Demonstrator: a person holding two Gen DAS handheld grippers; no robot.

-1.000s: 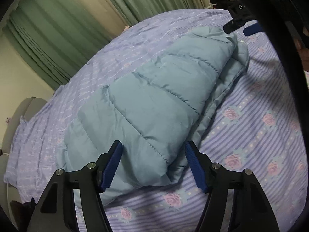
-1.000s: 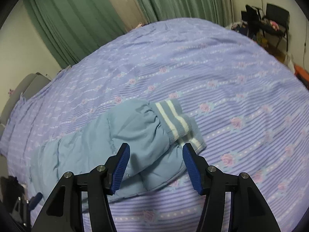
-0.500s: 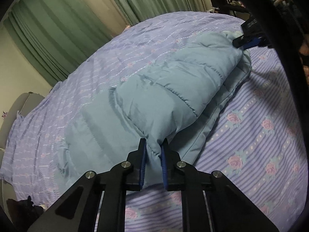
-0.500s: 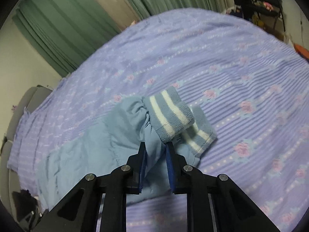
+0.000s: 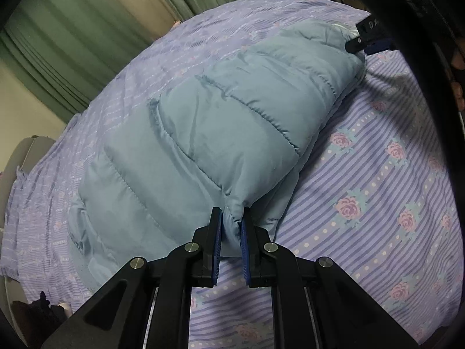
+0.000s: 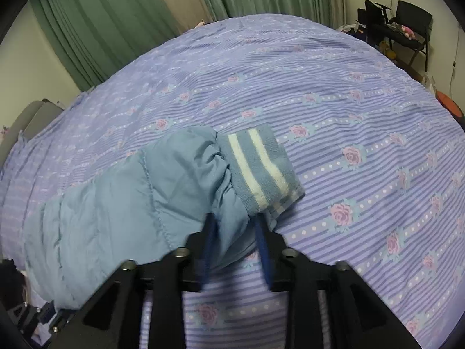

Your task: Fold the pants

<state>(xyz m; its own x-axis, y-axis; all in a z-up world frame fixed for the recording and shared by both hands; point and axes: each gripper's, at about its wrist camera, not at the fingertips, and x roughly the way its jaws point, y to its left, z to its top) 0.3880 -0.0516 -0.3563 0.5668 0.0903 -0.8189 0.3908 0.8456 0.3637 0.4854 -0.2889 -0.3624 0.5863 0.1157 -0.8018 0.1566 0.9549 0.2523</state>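
Observation:
Light blue quilted pants (image 5: 218,133) lie lengthwise on the bed, folded leg on leg. My left gripper (image 5: 232,218) is shut on a pinched fold of the pants at their near, wider end. At the far end the right gripper (image 5: 364,42) shows as a dark shape by the cuffs. In the right wrist view the pants (image 6: 116,203) end in a knit cuff (image 6: 255,163) with two white stripes, and a second cuff peeks out beneath it. My right gripper (image 6: 234,224) is blurred, its jaws opening, with leg fabric just behind the cuff still between them.
A purple striped bedcover (image 6: 319,87) with pink roses spreads all around the pants. Green curtains (image 6: 116,14) hang behind the bed. A black chair (image 6: 412,26) and clutter stand at the far right. A grey padded edge (image 6: 32,119) borders the bed on the left.
Both grippers stood open astride the pants, then closed on the fabric. The left still pinches its fold. The right's jaws have spread apart again around the leg.

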